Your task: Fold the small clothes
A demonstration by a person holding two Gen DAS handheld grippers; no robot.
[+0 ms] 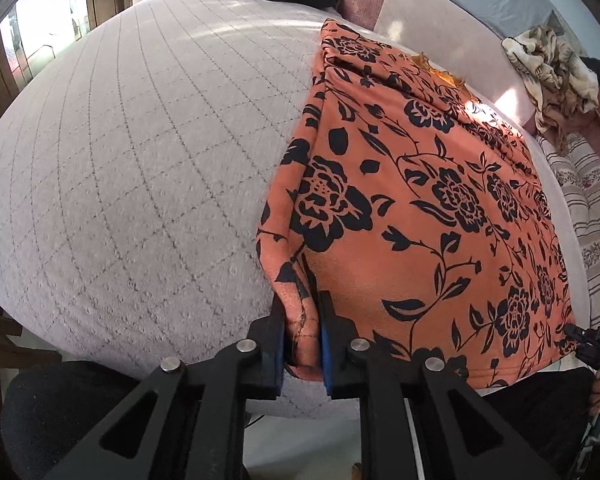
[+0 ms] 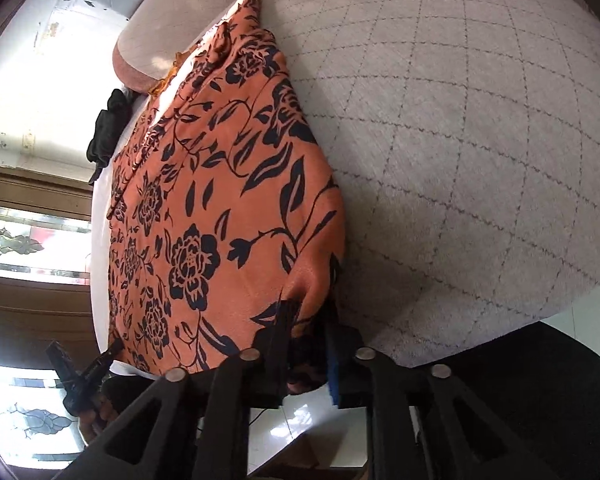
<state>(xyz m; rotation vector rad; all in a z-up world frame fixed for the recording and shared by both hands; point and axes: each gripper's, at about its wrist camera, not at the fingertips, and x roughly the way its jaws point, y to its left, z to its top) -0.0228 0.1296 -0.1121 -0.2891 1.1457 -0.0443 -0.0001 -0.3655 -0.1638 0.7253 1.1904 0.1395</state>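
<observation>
Left wrist view: left gripper [image 1: 302, 320] pinches the orange floral garment [image 1: 420, 208] low centre; right gripper [image 2: 306, 320] pinches its other corner. Uneven pulling could skew the fold.

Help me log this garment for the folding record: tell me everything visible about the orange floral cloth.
The orange floral cloth is a soft, knit-looking fabric printed with black roses, leaves and vines. It lies spread, already doubled along one side, on the grey quilted mattress, with its far end wrinkled in sunlight. The left claw pinches one near corner and the right claw pinches the other, both at the mattress edge.
</observation>
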